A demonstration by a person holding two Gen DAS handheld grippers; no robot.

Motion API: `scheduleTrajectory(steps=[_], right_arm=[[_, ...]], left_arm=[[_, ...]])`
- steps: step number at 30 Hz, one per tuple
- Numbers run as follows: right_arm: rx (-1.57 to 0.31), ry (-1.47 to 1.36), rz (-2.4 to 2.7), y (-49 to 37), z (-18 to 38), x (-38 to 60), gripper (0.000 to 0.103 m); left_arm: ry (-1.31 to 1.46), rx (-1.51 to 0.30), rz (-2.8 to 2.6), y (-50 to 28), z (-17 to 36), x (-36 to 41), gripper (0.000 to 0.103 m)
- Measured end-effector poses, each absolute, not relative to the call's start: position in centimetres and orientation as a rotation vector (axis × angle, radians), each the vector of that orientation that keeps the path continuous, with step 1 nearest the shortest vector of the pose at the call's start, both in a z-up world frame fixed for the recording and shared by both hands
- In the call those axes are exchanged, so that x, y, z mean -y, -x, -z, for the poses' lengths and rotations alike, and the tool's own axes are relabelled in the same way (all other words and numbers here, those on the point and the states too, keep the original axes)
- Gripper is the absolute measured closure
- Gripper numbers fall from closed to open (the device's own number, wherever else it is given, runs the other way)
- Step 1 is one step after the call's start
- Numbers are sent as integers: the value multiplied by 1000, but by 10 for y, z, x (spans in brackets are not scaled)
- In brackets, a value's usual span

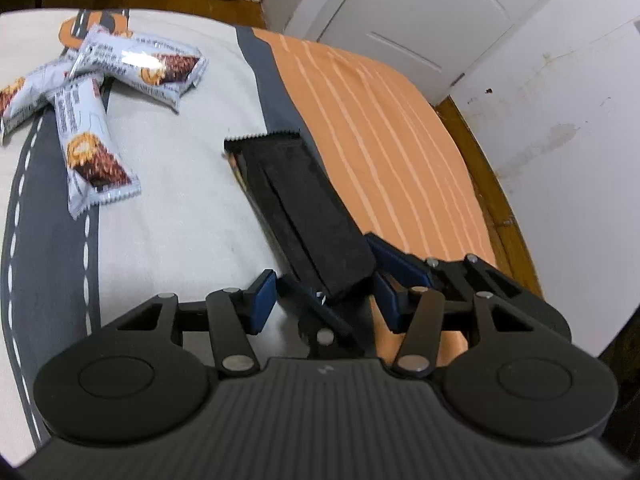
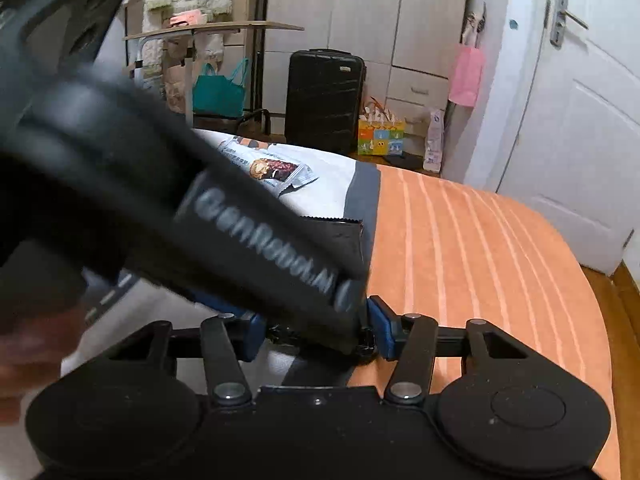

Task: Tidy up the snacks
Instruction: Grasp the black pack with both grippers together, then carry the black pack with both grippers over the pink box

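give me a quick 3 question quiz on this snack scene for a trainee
1. True or false: the white snack bars lie in a neat row, apart from each other.
2. How many white snack bars show in the left wrist view?
3. What is under the black packet? A a tray; B the bed cover; C a box lid.
Key: 1 false, they overlap; 2 three; 3 B.

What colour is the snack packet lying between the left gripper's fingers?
Black, with a serrated end: the snack packet, clearest in the left wrist view.
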State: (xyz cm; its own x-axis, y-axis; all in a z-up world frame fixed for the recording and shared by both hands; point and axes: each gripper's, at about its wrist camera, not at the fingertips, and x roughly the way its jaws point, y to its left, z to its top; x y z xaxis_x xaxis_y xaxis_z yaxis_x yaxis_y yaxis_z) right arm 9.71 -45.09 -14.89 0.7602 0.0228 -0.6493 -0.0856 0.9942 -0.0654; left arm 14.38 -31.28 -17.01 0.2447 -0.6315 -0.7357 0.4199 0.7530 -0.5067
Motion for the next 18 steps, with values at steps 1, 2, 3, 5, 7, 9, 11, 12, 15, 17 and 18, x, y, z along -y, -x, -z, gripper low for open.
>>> scheduleTrajectory(steps=[1, 2, 3, 5, 7, 9, 11, 12, 15, 17, 18], right_arm=[[-715, 82, -55, -97, 146, 451, 46], [-726, 76, -55, -97, 144, 450, 46], [-736, 70, -55, -95, 141, 448, 46], [-741, 65, -61, -96, 137, 445, 46], [-745, 77, -58, -94, 134, 442, 46], [-749, 61, -68, -93, 133, 441, 46], [-760, 34, -77, -99, 131, 443, 46], [-766, 20, -81, -100, 131, 443, 46], [-786, -15, -100, -100, 126, 442, 47], [-803, -38, -114, -99, 121, 440, 47], [-812, -51, -123, -100, 118, 437, 47]], left_arm=[[235, -1115, 727, -143, 169, 310, 52], [241, -1118, 730, -143, 168, 308, 52], [248, -1119, 733, -144, 168, 307, 52], [262, -1110, 734, -144, 167, 303, 51], [280, -1118, 740, -145, 167, 300, 51], [284, -1118, 730, -143, 166, 297, 53], [279, -1118, 715, -141, 165, 291, 55], [284, -1121, 709, -139, 164, 286, 58], [304, -1149, 691, -137, 161, 274, 63], [316, -1169, 679, -139, 160, 267, 65], [318, -1176, 672, -138, 157, 263, 66]])
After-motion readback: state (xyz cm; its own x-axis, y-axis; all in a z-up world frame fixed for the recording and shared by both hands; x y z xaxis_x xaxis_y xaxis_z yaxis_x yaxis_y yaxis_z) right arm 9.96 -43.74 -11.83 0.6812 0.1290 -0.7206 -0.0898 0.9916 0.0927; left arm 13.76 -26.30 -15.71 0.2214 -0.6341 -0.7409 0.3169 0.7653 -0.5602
